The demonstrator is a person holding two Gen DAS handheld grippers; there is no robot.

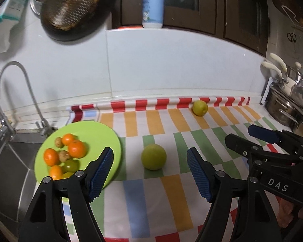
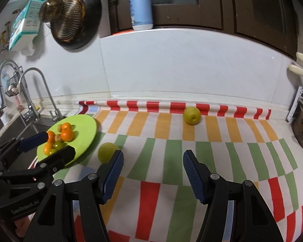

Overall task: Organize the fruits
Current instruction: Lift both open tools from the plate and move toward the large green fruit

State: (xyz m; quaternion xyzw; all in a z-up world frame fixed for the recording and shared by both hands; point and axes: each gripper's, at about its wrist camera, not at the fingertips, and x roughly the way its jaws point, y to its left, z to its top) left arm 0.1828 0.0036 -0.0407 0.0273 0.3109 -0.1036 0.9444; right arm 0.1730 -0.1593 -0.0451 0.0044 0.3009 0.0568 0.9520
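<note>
Green plate (image 1: 103,133) at sink (image 1: 12,161) edge, holds tangerines (image 1: 76,148), walnuts (image 1: 64,155), small green fruit (image 1: 70,165). Nothing blocks path to near green fruit (image 1: 153,156).
Left tongs (image 1: 150,174) spread, empty; near green fruit on surface just ahead, centred between tips, not touched.
Right tongs (image 2: 153,174) spread, empty; far green fruit (image 2: 192,115) well ahead by cloth's rolled edge.
Striped cloth (image 1: 171,191) covers surface; tiled wall, faucet (image 1: 20,92), soap bottle (image 1: 153,6), pan (image 1: 70,10) behind.
</note>
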